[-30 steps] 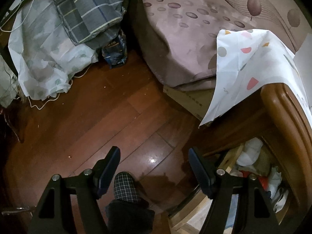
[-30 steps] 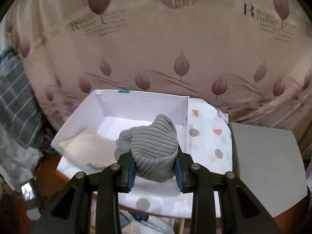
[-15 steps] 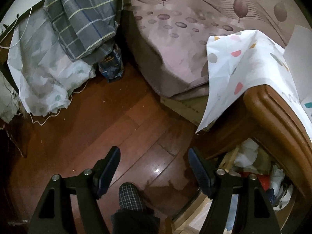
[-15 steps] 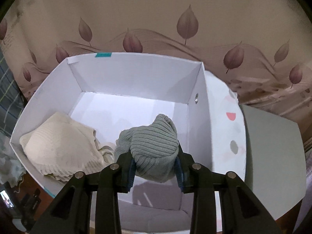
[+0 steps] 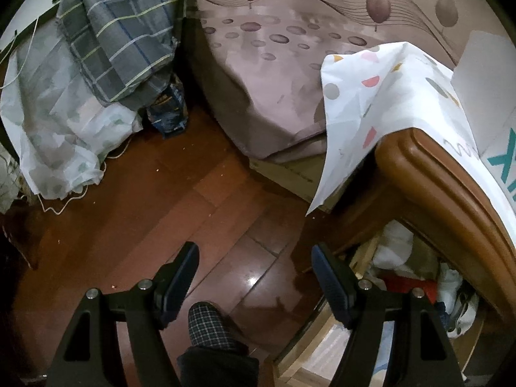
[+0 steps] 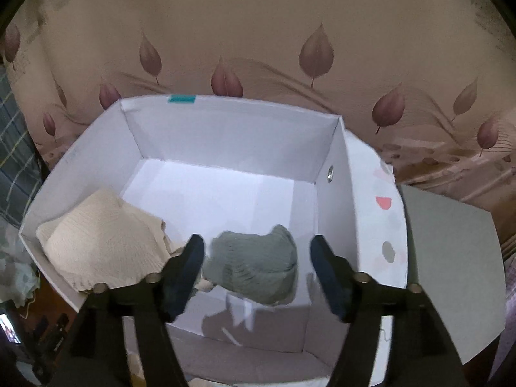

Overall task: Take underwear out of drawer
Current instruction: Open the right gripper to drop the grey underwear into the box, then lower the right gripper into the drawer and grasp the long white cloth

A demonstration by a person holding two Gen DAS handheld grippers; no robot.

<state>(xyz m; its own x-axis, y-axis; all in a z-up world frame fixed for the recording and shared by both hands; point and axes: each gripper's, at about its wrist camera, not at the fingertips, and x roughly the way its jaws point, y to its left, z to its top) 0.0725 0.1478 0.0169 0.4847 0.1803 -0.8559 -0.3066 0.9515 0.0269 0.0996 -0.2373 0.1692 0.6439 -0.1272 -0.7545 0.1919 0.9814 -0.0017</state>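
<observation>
**Grey piece dropped in box, both claws spread**

Right claw (image 6: 257, 254) spread, holding nothing; grey ribbed underwear (image 6: 254, 266) lies just beyond its tips inside white box (image 6: 232, 129), cream knit (image 6: 103, 251) to its left. Left claw (image 5: 254, 267) spread over wooden floor (image 5: 145, 209), open drawer (image 5: 400, 277) to its right. Risk: pulling back low, a fingertip snags the knit and drags it out.

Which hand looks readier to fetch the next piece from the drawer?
Left, probably. The left tool hangs open and empty beside the open wooden drawer of clothes. The right tool is open over the white cardboard box, above the grey-green ribbed knit garment.
</observation>
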